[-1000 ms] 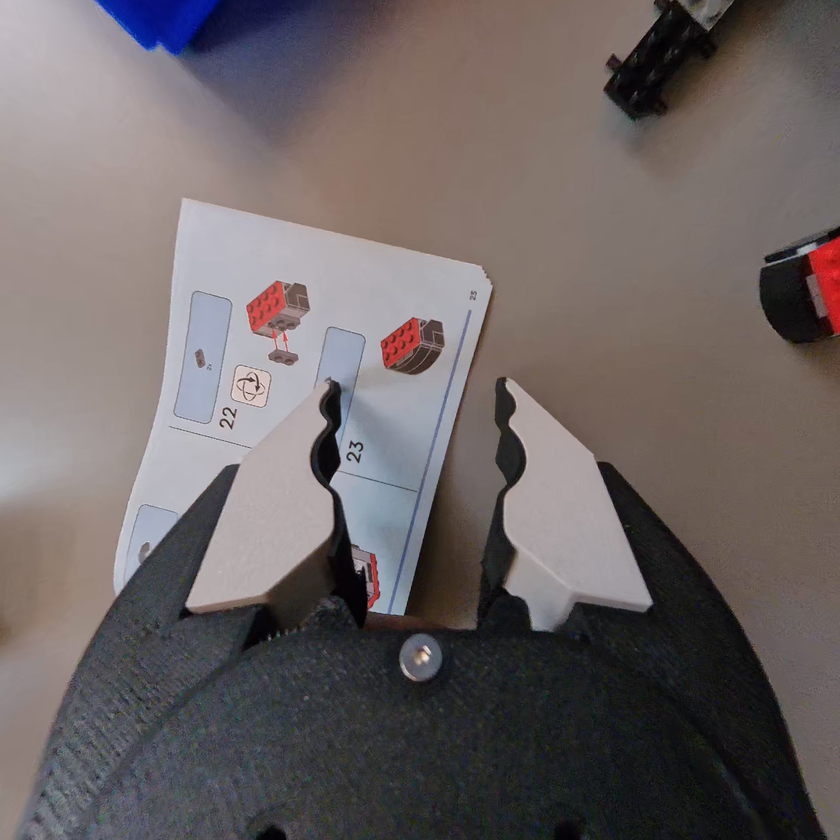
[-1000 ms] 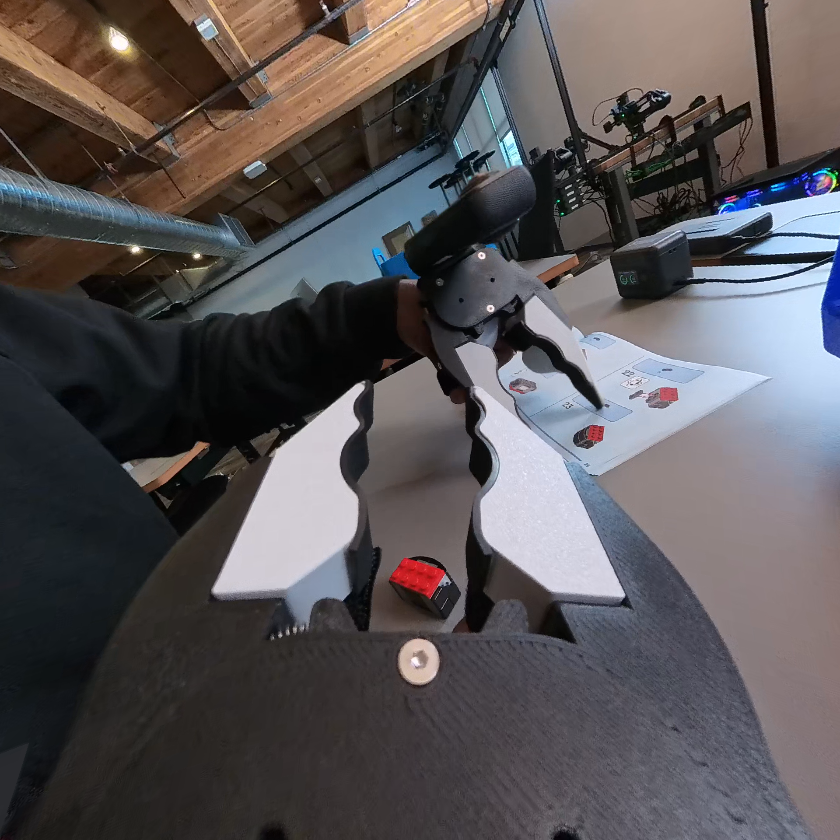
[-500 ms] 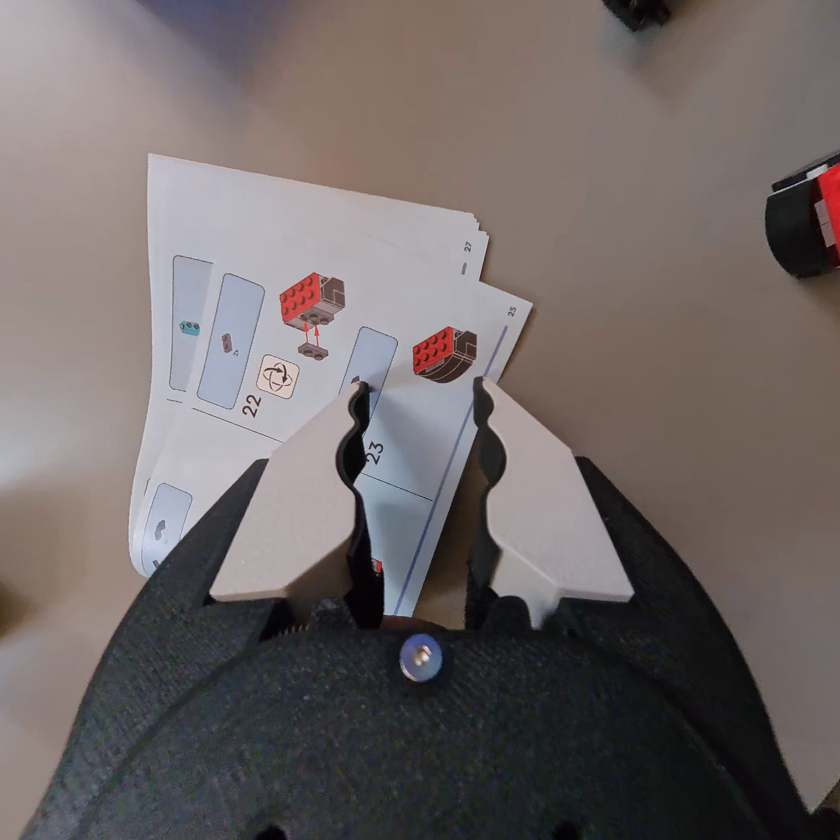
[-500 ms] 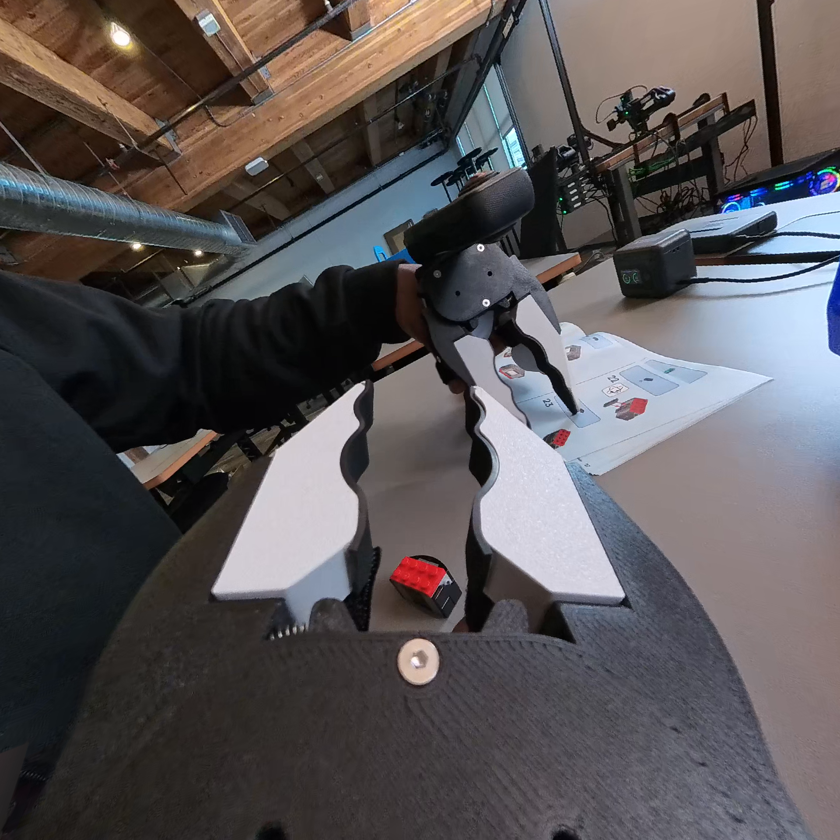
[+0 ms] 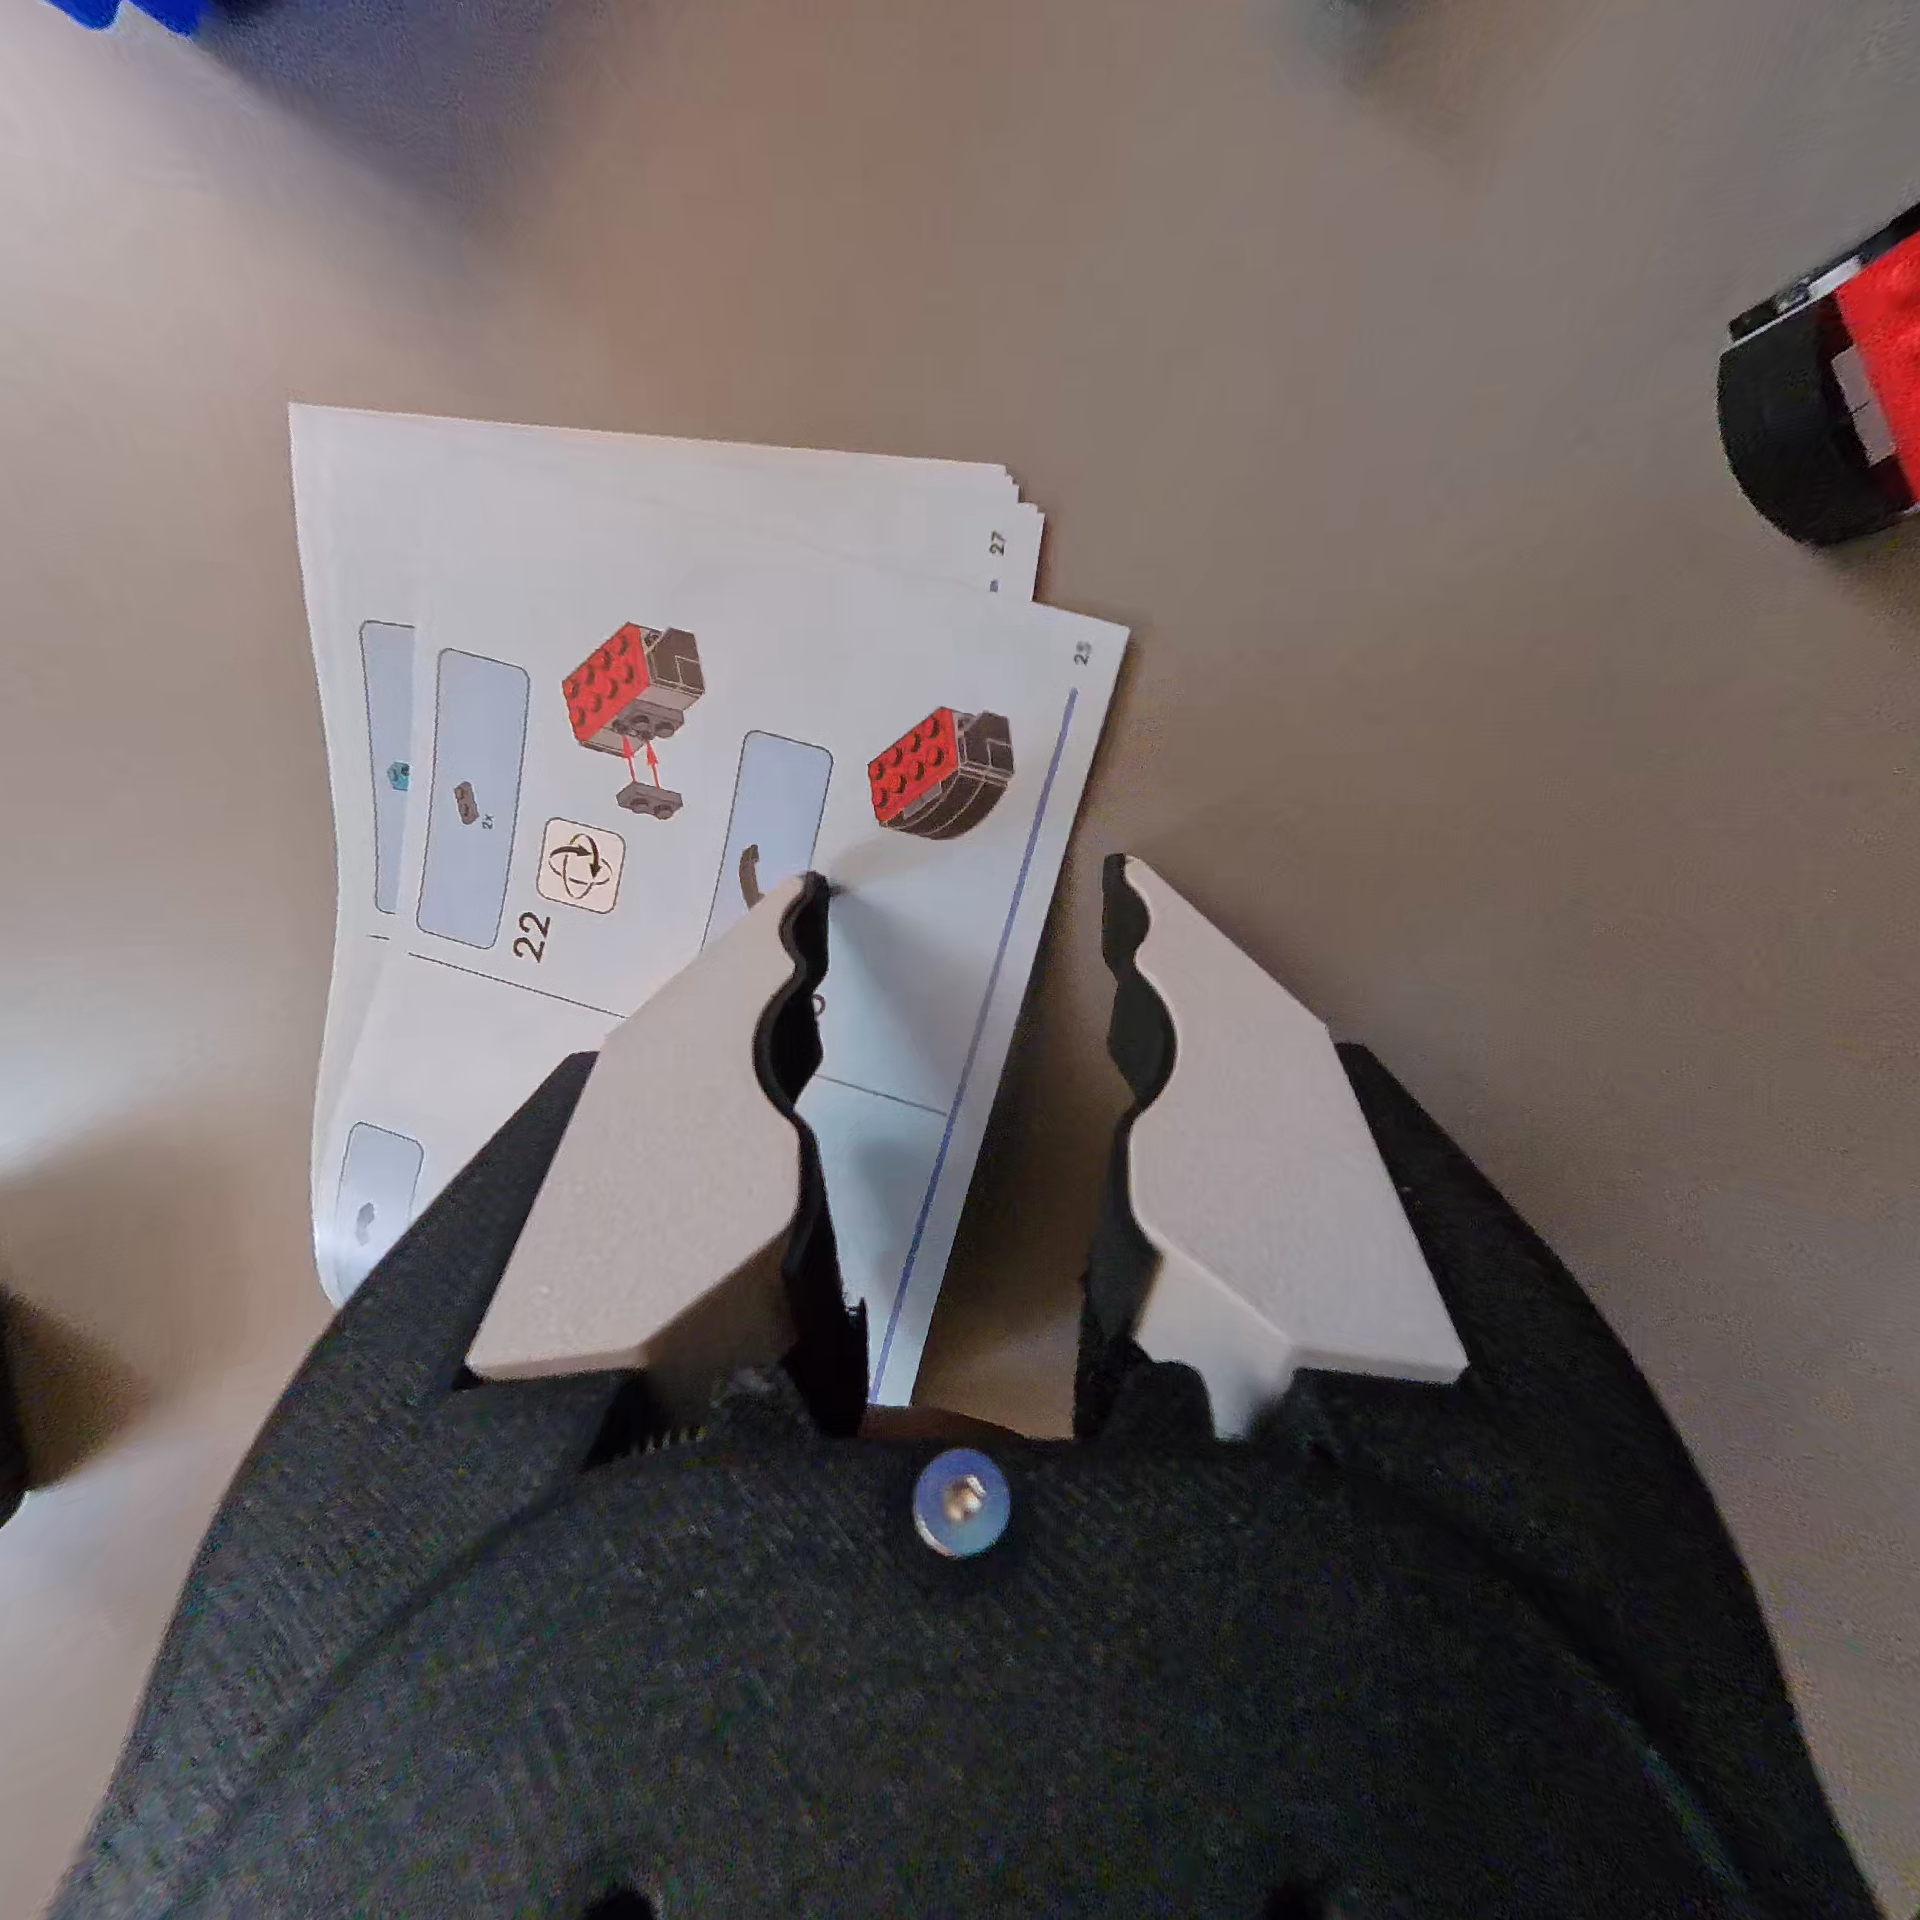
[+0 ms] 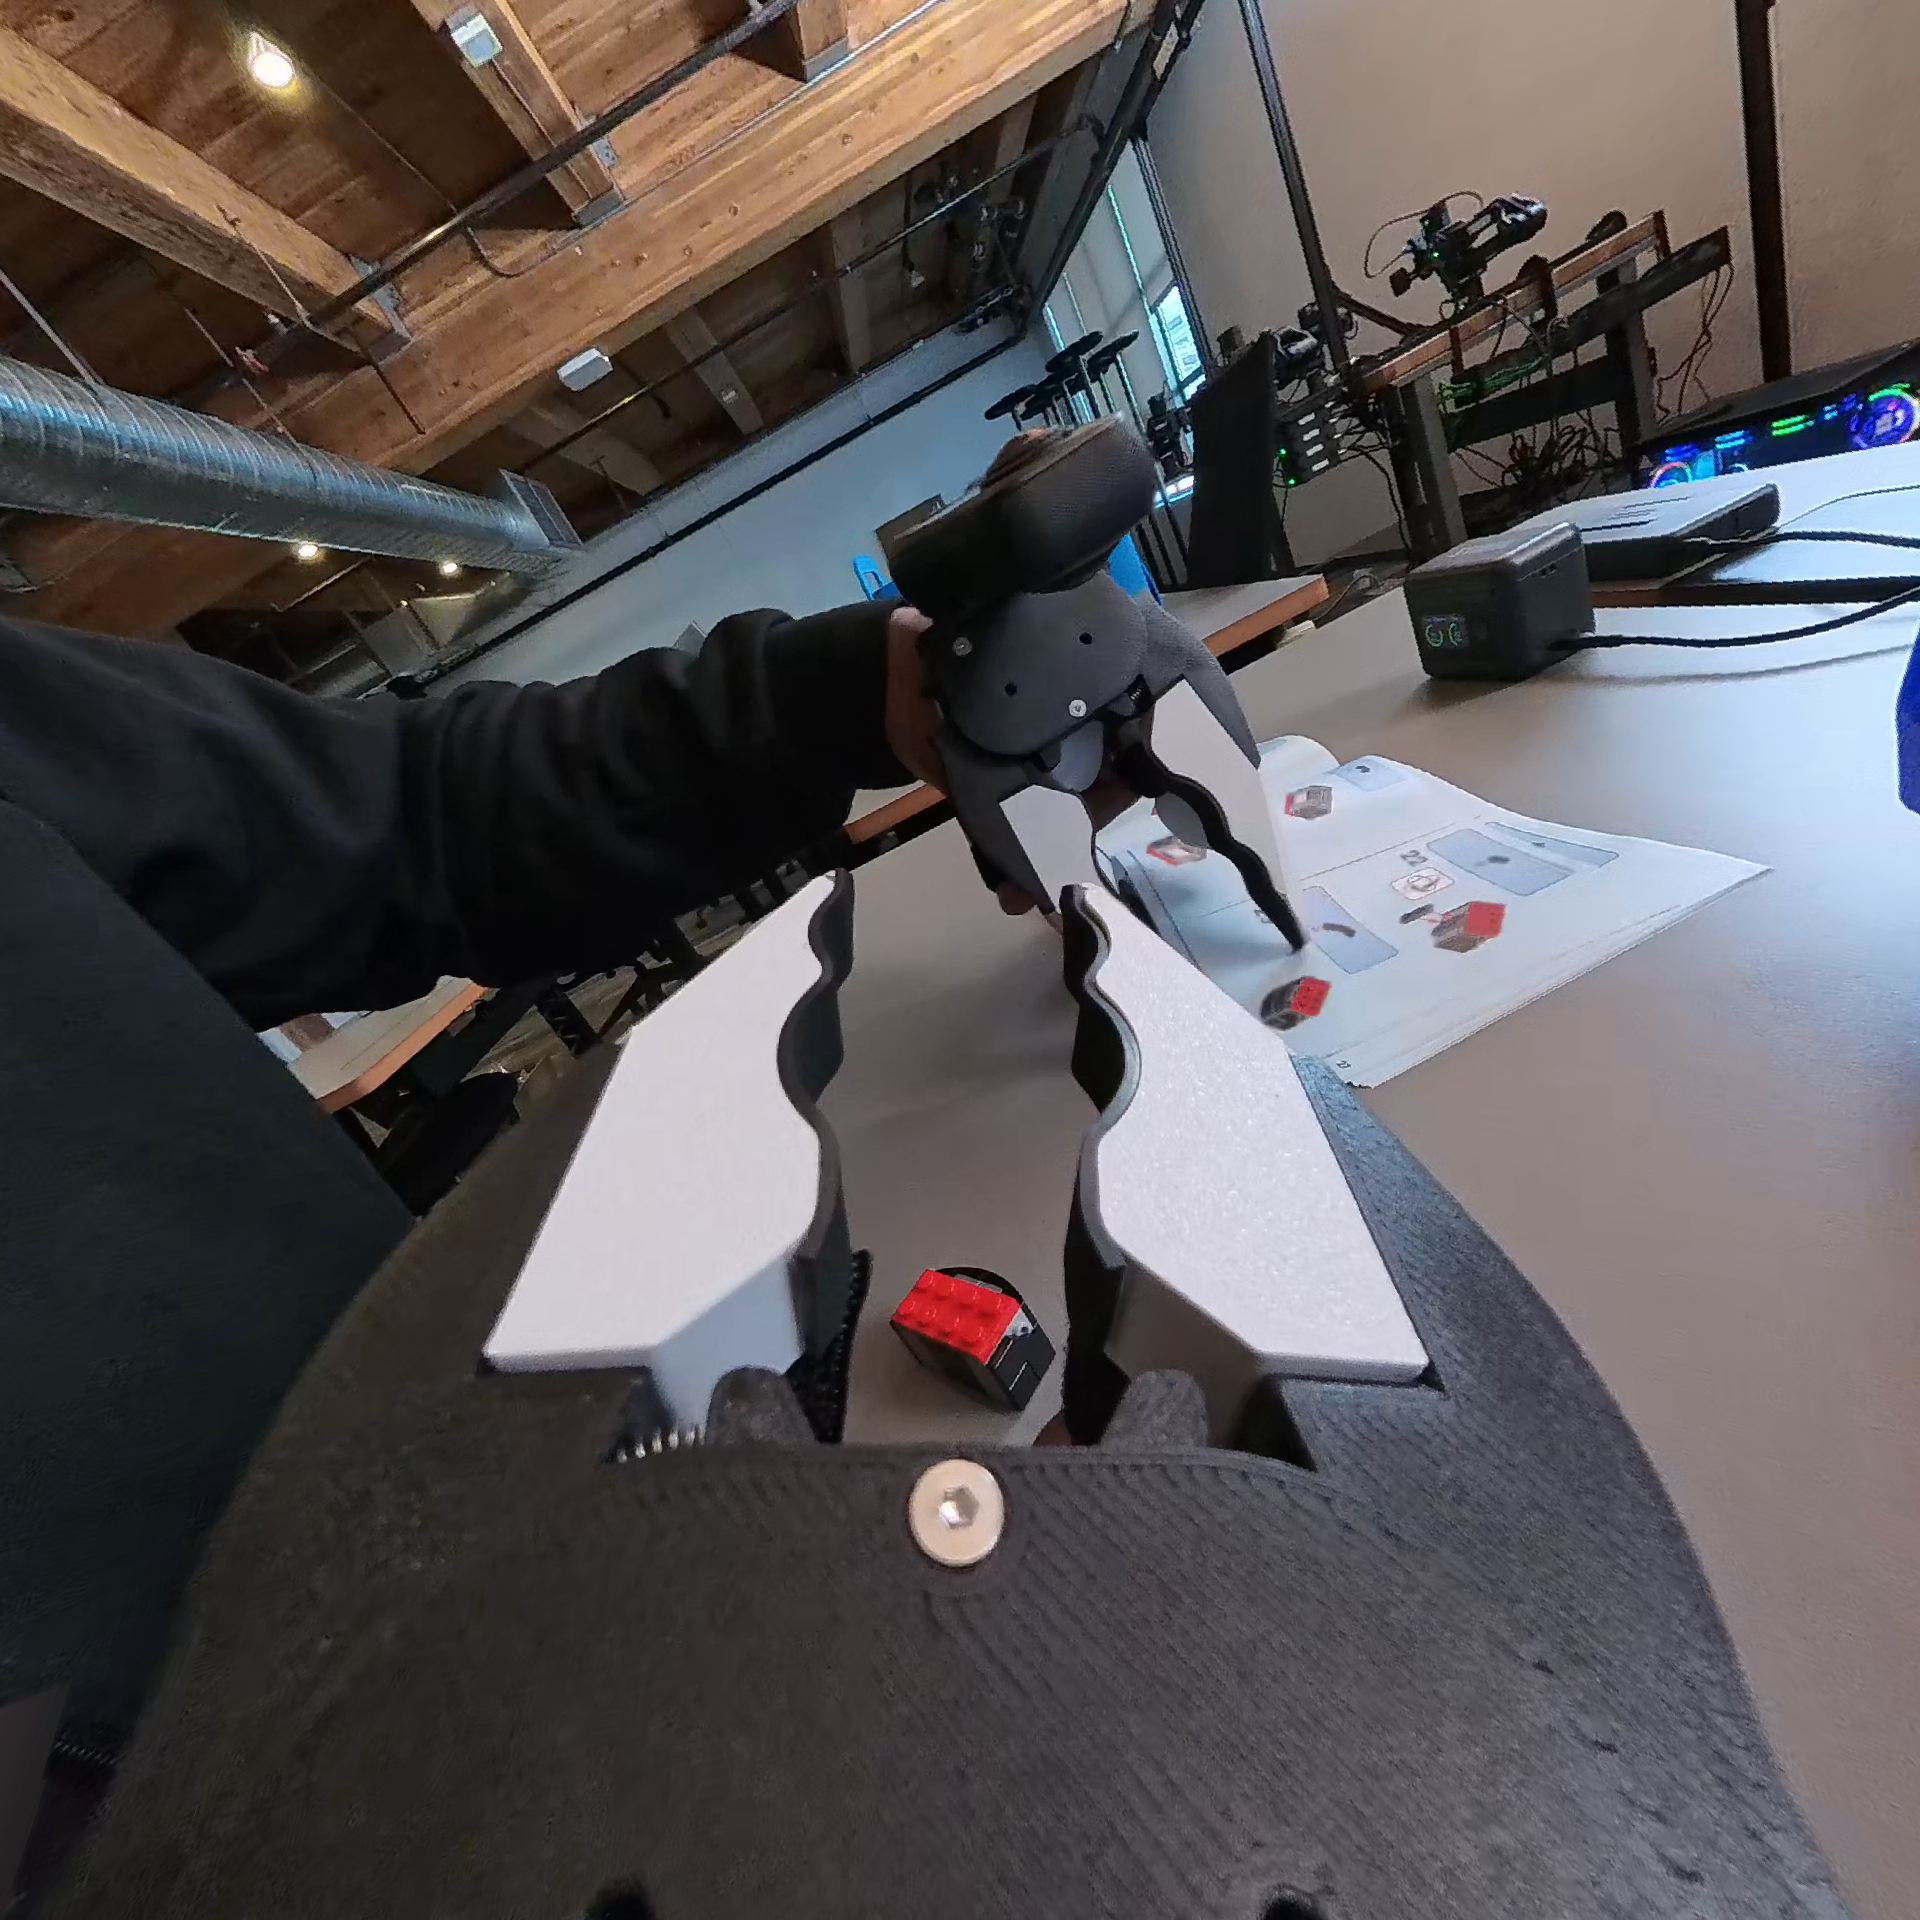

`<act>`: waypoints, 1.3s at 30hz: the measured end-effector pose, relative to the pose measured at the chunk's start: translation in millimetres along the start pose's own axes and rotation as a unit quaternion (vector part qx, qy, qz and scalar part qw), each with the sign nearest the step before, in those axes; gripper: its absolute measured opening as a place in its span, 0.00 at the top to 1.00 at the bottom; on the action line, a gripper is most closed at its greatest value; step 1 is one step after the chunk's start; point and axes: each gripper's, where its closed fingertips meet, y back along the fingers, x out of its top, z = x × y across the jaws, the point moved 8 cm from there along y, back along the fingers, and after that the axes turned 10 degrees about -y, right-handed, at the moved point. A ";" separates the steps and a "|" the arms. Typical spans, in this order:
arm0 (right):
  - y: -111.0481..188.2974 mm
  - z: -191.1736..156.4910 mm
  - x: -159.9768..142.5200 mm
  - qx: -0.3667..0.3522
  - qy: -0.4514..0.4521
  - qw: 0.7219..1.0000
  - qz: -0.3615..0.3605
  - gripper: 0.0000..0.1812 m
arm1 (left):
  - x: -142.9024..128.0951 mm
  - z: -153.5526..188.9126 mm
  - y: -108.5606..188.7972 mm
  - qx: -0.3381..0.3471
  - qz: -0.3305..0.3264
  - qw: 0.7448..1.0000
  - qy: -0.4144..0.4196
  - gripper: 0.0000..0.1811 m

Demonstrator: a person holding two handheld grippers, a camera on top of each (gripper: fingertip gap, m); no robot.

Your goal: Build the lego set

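The left tool [image 5: 966,873] has widened again, one fingertip [image 5: 805,894] pressing the top page of the instruction booklet [image 5: 665,582], which has slid askew and exposed the sheet beneath. That suggests page turning is under way. The right tool [image 6: 951,904] hangs half open and empty above the red-and-black lego block [image 6: 971,1335], well short of the booklet. The surface [image 5: 1351,468] beyond the booklet's free edge is bare.
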 end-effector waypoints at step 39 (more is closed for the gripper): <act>-1.6 -1.8 -1.9 0.000 0.006 1.000 -0.009 0.78 | -32.6 1.5 13.6 -0.020 -0.064 0.997 -0.038 0.72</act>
